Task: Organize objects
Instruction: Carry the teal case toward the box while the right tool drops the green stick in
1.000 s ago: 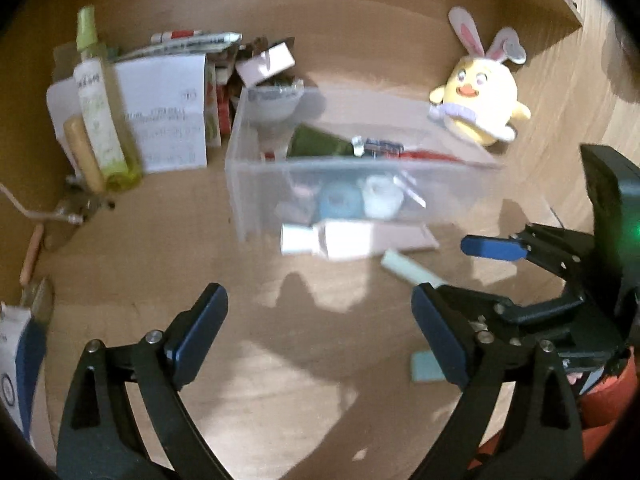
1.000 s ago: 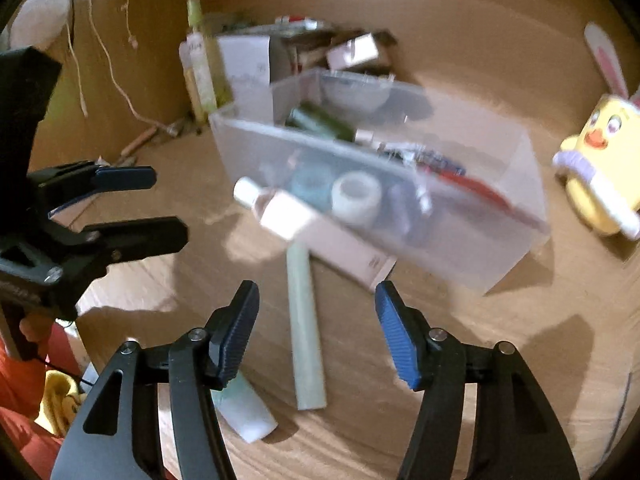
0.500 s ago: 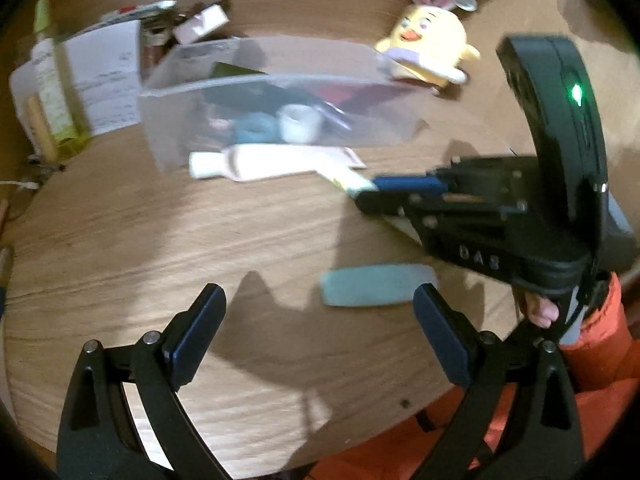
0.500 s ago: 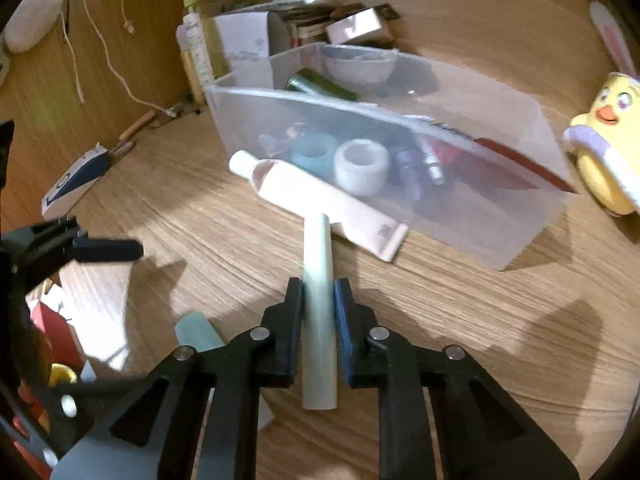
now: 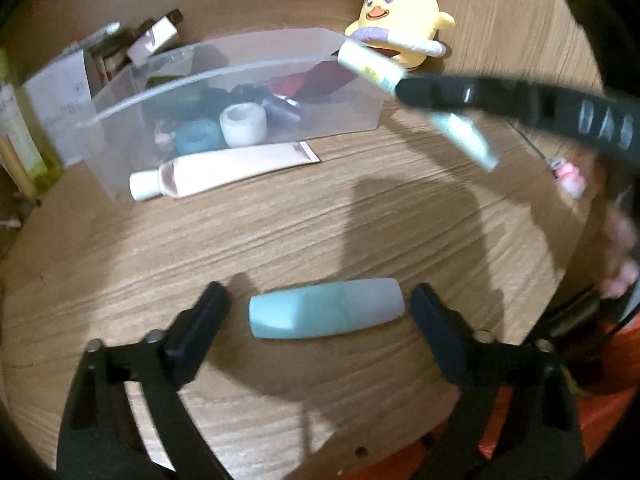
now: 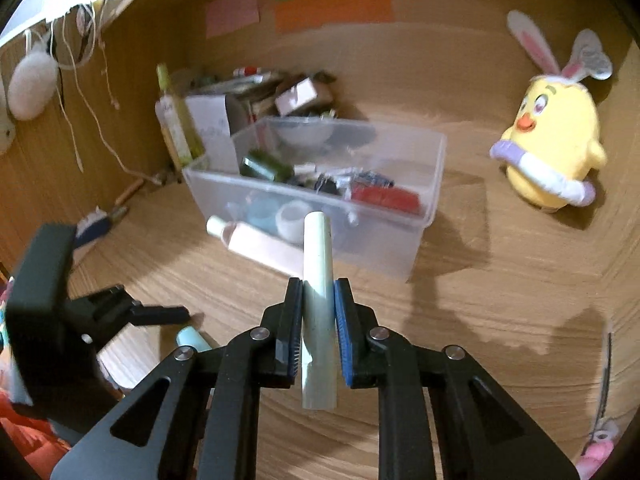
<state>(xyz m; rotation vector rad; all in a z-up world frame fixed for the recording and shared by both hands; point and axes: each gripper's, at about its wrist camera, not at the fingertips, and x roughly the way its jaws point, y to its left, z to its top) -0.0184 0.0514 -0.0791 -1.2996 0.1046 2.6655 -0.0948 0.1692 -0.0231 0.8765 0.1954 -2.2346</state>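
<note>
With the right gripper (image 6: 316,320) clamping the pale green tube (image 6: 318,276), we carry it level over the clear bin (image 6: 400,240); the left gripper (image 5: 316,312) (jaws closing) straddles the blue tube (image 5: 324,314) untouched.

White letters reading "DAS" are showing on the black body of the right gripper (image 5: 394,90), at the right edge of the left wrist view; print on the other items is blurring beyond reading.
</note>
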